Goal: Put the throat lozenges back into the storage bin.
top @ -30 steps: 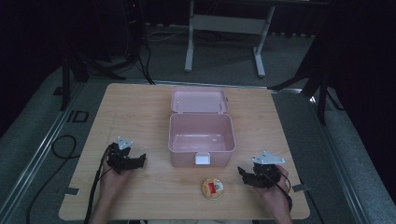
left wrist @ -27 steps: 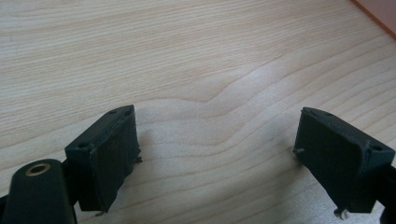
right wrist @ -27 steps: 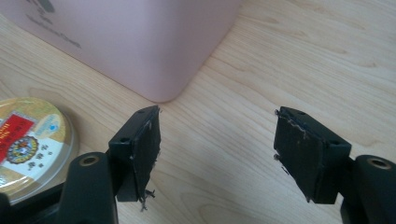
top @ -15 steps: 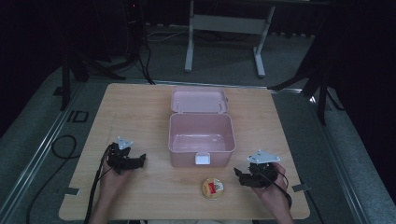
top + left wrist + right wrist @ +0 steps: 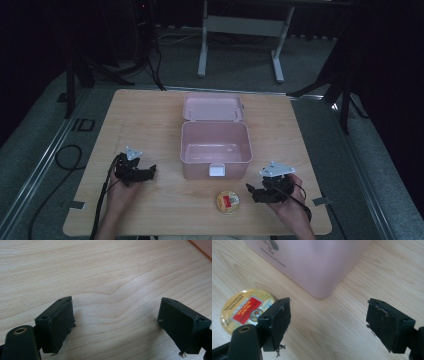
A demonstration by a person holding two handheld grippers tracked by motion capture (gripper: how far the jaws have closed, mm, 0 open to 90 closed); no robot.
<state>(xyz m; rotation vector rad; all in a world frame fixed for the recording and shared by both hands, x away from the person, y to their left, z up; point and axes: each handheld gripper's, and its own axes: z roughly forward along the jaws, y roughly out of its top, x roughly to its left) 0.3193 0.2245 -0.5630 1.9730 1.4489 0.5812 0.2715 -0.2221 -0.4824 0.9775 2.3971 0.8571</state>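
Tin (image 5: 228, 202) pickup underway: we open the R gripper (image 5: 254, 192) beside it, box (image 5: 216, 148) waiting w/ lid back.

Landmark = the pink box, mid-table (image 5: 150, 107). Gold round tin lies flat just in front of the box's front wall, near its latch, not touching. Our R gripper sits just right of the tin, jaws pointed toward it, jaws have just been opening, nothing between them. In the right gripper view the tin (image 5: 245, 308) shows beyond the left jaw. L gripper (image 5: 147, 172) rests left of the box's front corner, jaws spread wide, empty. Next, we judge: slide R over so the jaws straddle the tin's rim, close, lift, drop into the box. Label: red panel w/ small print, too fine to read.
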